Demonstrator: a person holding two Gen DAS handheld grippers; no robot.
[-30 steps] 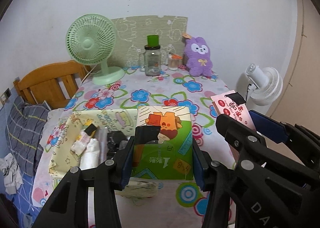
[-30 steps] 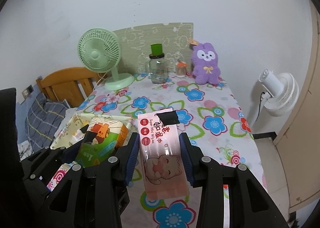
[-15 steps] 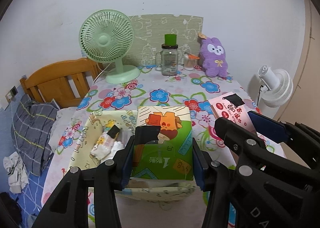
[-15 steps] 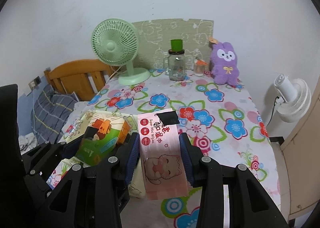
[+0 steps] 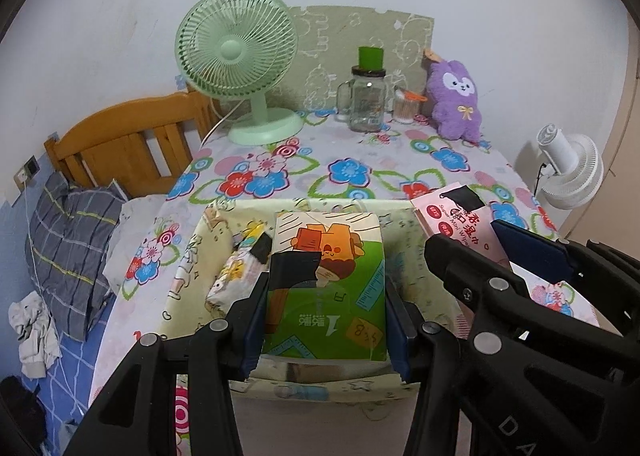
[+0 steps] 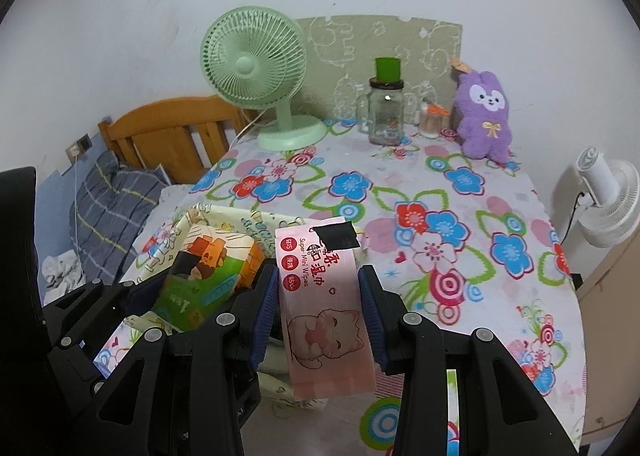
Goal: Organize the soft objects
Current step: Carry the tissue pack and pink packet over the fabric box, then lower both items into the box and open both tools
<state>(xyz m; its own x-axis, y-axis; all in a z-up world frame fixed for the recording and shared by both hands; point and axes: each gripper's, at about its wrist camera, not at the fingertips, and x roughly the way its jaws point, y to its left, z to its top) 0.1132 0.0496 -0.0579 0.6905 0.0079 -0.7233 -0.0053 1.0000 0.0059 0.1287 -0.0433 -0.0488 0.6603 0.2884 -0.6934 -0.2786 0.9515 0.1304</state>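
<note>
My left gripper [image 5: 326,308] is shut on a green tissue pack [image 5: 326,288] with an orange cartoon, held over the open pale-yellow fabric bin [image 5: 188,272] at the table's near edge. A small patterned packet [image 5: 236,276] lies inside the bin. My right gripper [image 6: 318,306] is shut on a pink wet-wipes pack [image 6: 324,304] with a cat drawing, held beside the bin's right side. The wipes pack [image 5: 460,215] and the right gripper's frame show at right in the left wrist view. The green pack [image 6: 208,272] shows at left in the right wrist view.
On the flowered tablecloth [image 5: 348,171] at the back stand a green desk fan [image 5: 240,55], a glass jar with a green lid [image 5: 366,95], a small container [image 5: 406,107] and a purple plush [image 5: 456,99]. A wooden bed head [image 5: 128,143] is left, a white fan [image 5: 572,171] right.
Both grippers have drawn back and risen with their packs held. The bin now lies more under the green pack, and the table's back objects look farther off.
</note>
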